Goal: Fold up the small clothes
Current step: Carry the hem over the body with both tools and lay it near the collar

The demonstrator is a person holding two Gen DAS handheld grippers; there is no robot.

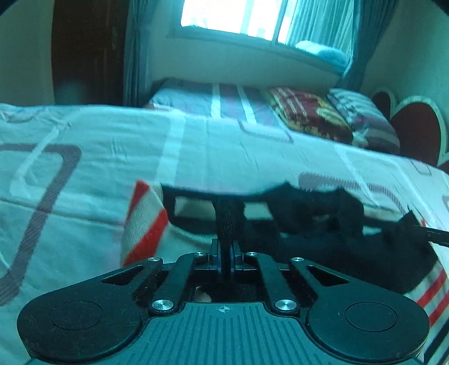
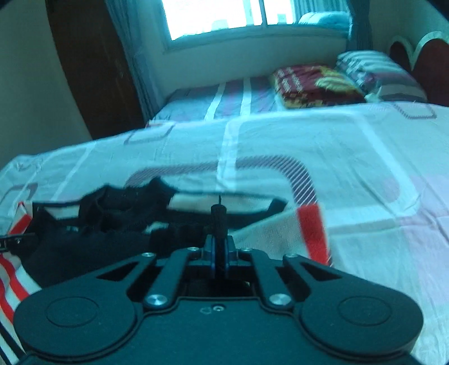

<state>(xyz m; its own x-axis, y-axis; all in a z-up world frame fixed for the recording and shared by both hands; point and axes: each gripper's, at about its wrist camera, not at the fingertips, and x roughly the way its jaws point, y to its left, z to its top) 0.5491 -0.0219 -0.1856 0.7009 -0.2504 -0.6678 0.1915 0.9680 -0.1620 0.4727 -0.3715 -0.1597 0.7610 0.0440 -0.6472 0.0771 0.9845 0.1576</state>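
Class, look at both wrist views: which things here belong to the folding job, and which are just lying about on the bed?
Part of the job:
- black garment
- left hand-held gripper, shut on its edge
- right hand-held gripper, also shut on it
- red-striped cloth beneath

Just lying about:
- red patterned blanket
- striped pillow
- window curtains

The left hand-held gripper [image 1: 226, 224] is matte black: two round discs either side of a ribbed grey plate [image 1: 224, 331] bearing a small white crosshair, with silver screws above that plate. The right hand-held gripper [image 2: 220, 221] matches, blue-edged at its finger bases.
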